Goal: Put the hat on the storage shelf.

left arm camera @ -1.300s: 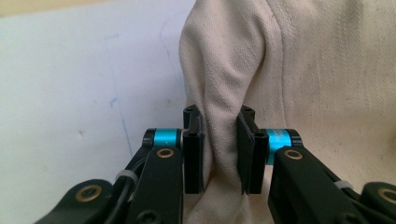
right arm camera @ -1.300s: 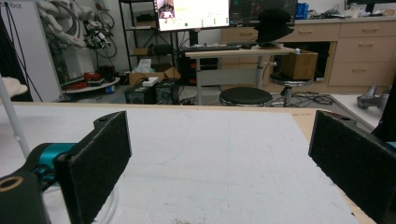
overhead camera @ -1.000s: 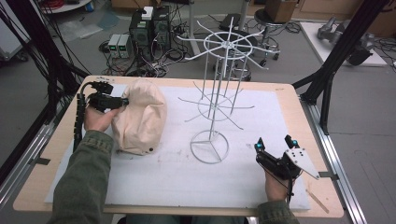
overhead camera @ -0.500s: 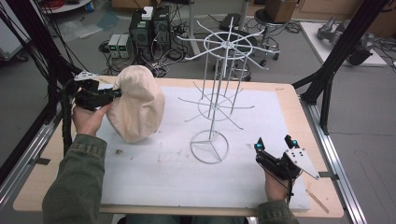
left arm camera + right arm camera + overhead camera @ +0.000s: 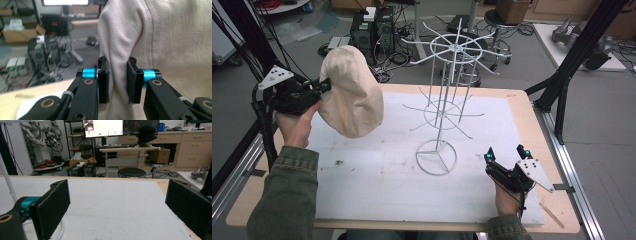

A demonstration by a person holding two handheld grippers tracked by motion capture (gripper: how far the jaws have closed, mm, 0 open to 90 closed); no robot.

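Cream fabric of the hat [image 5: 351,92] is pinched between the shut left gripper [image 5: 117,82], raised at far left. Slippage is possible: little cloth is held. The right gripper [image 5: 503,154] rests open, empty, near right beside the wire rack [image 5: 443,107].

I count one cream cloth hat [image 5: 352,92], one white wire rack [image 5: 443,107], one white mat [image 5: 402,180]; two grippers, left [image 5: 319,87], right [image 5: 503,159]
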